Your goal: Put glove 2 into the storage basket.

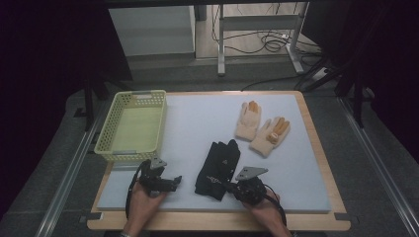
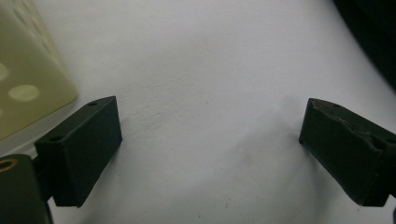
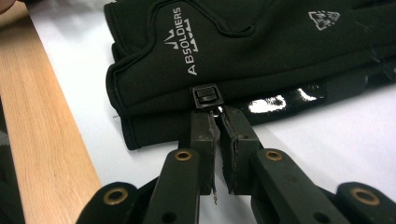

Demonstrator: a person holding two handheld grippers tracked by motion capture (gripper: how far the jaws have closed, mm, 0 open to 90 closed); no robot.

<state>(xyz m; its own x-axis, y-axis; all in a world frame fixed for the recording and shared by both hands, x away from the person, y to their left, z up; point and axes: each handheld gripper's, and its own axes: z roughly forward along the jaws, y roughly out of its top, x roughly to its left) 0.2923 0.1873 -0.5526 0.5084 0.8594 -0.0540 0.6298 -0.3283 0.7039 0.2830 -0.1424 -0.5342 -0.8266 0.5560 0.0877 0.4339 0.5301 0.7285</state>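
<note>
**Black gloves pinched at the cuff edge by the right gripper**

Wood-edged worktop [image 1: 316, 148] with a pale grey foam mat covers the middle of the high view. A pale yellow perforated plastic basket [image 1: 132, 126] stands at its upper left, just beside the mat's left edge. A pair of cream knitted gloves with orange fingertips [image 1: 262, 128] lies right of centre, well apart from the basket. Below them, at lower centre, lies the stacked pair of black fabric gloves with white lettering [image 1: 218, 168].

The right gripper [image 3: 217, 116] sits at the lower right of that pair; its jaws are pressed nearly together, and appear to nip the gloves' cuff edge by a small black clip [image 3: 206, 96]. The left gripper [image 2: 210, 144] rests at lower left, near the basket's corner, its jaws spread wide over bare mat with nothing between them.
</note>
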